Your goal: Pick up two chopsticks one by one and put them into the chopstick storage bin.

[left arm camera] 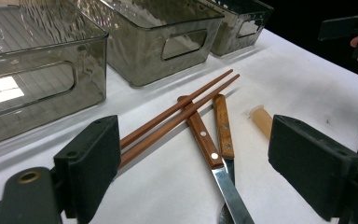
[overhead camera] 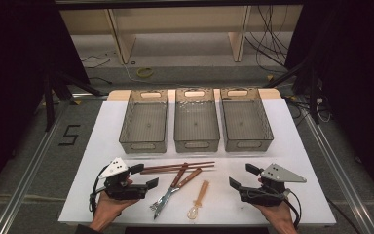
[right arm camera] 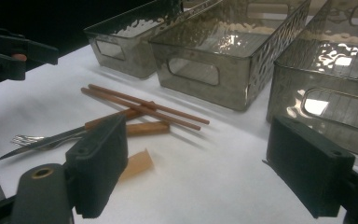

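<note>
both my grippers have their jaws spread with nothing between them: left gripper and right gripper hover low over the white table. between them lie the chopsticks, knife, fork and amber spoon. beyond stand three clear bins.

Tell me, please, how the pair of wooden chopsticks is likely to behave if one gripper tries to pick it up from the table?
The chopsticks look thin, straight and stiff, so they should not bend. They are two loose sticks, so one may well slip free or roll aside. They also lie across the knife handle, so lifting them could nudge the knife. They are probably light.
</note>
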A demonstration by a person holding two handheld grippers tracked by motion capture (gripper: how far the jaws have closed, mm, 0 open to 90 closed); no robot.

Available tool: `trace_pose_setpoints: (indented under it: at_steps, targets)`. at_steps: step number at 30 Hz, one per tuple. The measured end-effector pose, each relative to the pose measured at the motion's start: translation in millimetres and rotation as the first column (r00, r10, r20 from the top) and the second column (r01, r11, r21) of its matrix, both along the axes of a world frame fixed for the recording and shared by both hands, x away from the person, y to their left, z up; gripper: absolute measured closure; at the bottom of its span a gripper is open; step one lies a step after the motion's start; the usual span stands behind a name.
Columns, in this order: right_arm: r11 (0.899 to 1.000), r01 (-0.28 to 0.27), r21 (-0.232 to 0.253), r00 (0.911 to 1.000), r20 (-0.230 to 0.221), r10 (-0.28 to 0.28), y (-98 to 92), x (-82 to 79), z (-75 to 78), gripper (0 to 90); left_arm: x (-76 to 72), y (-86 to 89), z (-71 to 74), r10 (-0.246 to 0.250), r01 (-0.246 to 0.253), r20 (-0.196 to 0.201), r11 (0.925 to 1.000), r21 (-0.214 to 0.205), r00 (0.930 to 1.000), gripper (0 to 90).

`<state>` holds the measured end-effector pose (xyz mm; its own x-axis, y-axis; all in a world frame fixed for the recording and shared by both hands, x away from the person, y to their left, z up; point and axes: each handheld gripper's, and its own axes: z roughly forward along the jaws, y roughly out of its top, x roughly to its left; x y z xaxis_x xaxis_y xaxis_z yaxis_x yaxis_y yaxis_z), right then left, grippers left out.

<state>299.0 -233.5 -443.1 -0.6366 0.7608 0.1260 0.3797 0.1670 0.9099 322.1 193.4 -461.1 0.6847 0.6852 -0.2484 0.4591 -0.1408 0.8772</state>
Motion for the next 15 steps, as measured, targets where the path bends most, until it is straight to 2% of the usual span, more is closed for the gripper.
trace_pose_setpoints:
  at_steps: [5,8,9,10,13,15]
  targets:
    - [1.0,0.004,0.006,1.0,-0.003,-0.004,-1.5,0.8,0.3,21.7,3.2,-0.3,2.3,-0.002,0.002,-0.015,0.9994,0.033,0.9999,17.1]
    - [1.0,0.004,0.01,1.0,-0.005,-0.004,-1.9,1.4,0.1,21.8,5.6,-3.0,4.2,-0.012,0.012,-0.01,0.9967,0.08,0.9999,17.1]
    - [1.0,0.006,0.011,1.0,-0.008,-0.005,-1.8,1.4,0.2,21.8,6.9,-3.8,5.3,-0.011,0.013,-0.017,0.996,0.088,0.9998,17.0]
    - [1.0,0.006,0.013,0.9999,-0.01,-0.005,-1.8,1.5,0.1,21.8,10.5,-4.5,8.1,0.005,0.0,-0.042,0.9932,0.117,0.9991,16.8]
    - [1.0,0.005,0.012,0.9999,-0.011,-0.005,-1.9,1.8,0.0,21.8,12.3,-3.7,11.7,0.007,-0.003,-0.034,0.9932,0.117,0.9994,20.1]
    - [1.0,0.003,0.012,0.9999,-0.013,-0.003,-1.8,2.2,-0.1,21.8,15.5,-4.9,15.3,0.005,0.0,-0.035,0.9898,0.142,0.9994,21.7]
